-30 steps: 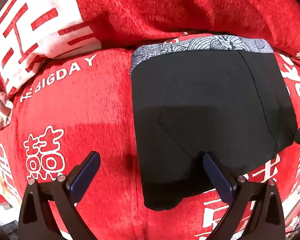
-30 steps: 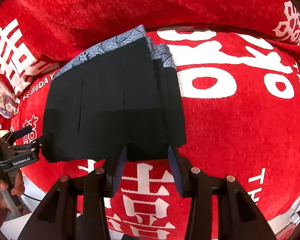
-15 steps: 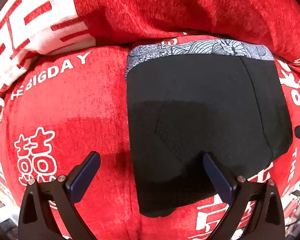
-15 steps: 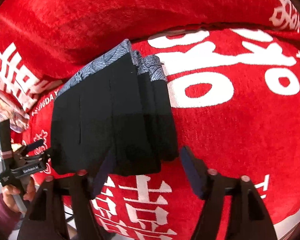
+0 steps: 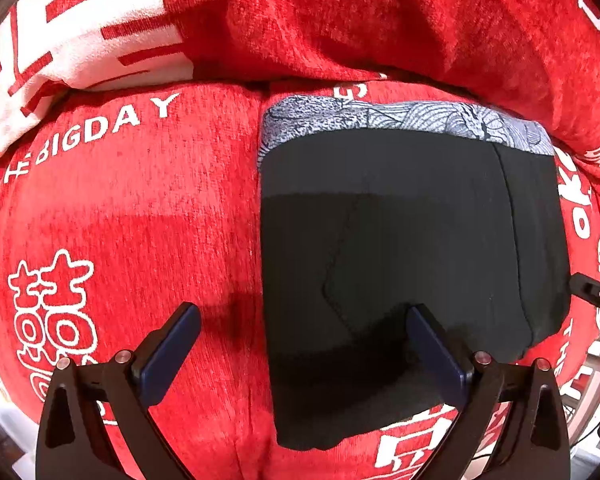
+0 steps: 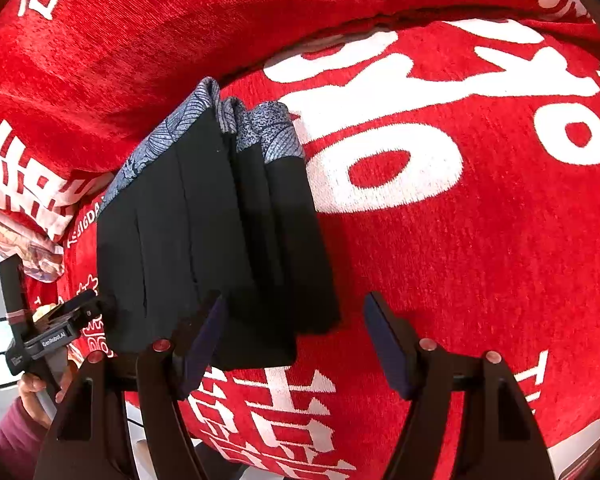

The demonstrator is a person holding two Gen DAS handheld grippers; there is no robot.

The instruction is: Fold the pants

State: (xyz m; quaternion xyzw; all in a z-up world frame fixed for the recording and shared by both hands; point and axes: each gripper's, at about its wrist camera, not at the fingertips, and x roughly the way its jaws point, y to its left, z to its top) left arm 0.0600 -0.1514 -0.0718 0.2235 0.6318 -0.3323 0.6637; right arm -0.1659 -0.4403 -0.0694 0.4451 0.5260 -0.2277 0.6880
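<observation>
Black pants with a grey patterned waistband lie folded into a rectangle on the red sofa cover. My left gripper is open above their near left part, and the left edge of the pants runs between its fingers. In the right wrist view the same pants show several stacked layers. My right gripper is open over their near right corner, its pads clear of the cloth. My left gripper shows at the pants' far corner, held by a hand.
The sofa's red backrest rises right behind the waistband. White lettering covers the seat to the right of the pants. A pale patterned cloth lies at the sofa's left end. The seat's front edge drops off close by.
My right gripper's jaws have spread from a narrow gap to wide open, and it has shifted along the pants' near edge. The left gripper stays open and has drifted slightly.
</observation>
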